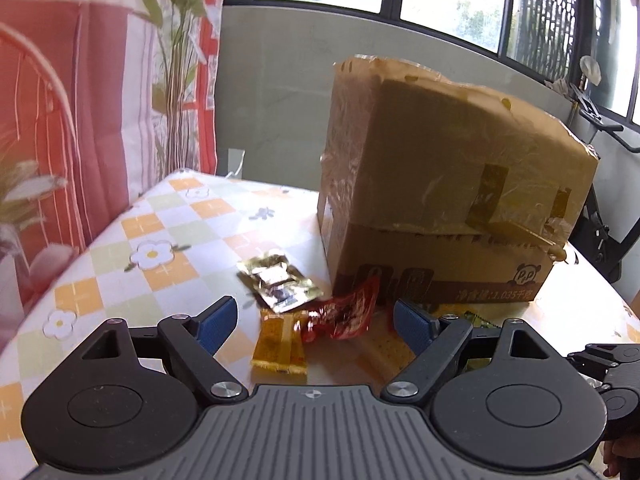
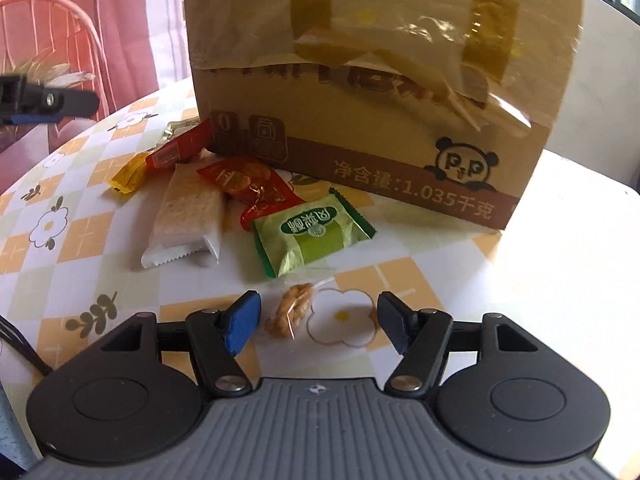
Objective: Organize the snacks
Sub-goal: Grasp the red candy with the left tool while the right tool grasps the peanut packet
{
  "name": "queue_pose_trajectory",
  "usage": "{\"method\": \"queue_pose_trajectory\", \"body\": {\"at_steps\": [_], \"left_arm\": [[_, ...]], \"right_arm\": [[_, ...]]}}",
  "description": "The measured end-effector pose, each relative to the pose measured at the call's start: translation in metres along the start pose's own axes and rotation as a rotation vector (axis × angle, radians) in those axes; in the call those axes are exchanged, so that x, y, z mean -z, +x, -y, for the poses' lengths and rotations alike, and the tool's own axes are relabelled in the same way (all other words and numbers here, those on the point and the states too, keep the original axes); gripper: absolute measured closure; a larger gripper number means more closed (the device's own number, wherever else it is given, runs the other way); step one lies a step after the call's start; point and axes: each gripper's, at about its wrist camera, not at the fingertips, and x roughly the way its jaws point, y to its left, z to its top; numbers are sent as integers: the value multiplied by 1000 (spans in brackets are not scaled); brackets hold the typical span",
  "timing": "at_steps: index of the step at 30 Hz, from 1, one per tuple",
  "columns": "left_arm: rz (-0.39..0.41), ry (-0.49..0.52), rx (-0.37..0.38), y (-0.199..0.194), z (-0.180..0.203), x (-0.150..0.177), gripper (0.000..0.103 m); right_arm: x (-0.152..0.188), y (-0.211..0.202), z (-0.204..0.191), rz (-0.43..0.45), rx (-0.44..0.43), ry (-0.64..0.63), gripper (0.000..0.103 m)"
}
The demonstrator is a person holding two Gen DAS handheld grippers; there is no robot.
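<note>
The cardboard box (image 2: 360,92) stands on the checked tablecloth (image 2: 460,264), taped over, and none of the snacks can be seen going into it. All of them lie loose in front of it, so the sorting looks barely begun.

The white cracker pack (image 2: 188,216) lies flat, with the green packet (image 2: 312,236) just beside it and a red packet (image 2: 252,188) between them, nearer the box. A second red packet (image 2: 180,148) leans at the box's corner, touching a yellow packet (image 2: 130,176). A gold foil packet (image 1: 276,280) lies further left. The small clear-wrapped twist (image 2: 290,314) is nearest.

The left gripper (image 1: 316,322) stands wide open and empty over the yellow and red packets. The right gripper (image 2: 318,322) is also open, its jaws on either side of the twist without pressing it. Every piece probably remains to be picked up.
</note>
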Motion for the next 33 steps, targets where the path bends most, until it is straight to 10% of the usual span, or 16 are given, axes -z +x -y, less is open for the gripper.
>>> {"method": "queue_pose_trajectory", "body": {"at_steps": [7, 22, 33], "left_arm": [[-12, -40, -11, 1, -2, 16, 19], [-101, -27, -7, 16, 0, 32, 29], [-90, 199, -41, 61, 37, 18, 40]], "right_arm": [[1, -6, 1, 31, -48, 13, 83], [11, -9, 15, 126, -1, 2, 84], [15, -11, 23, 156, -32, 45, 84]]}}
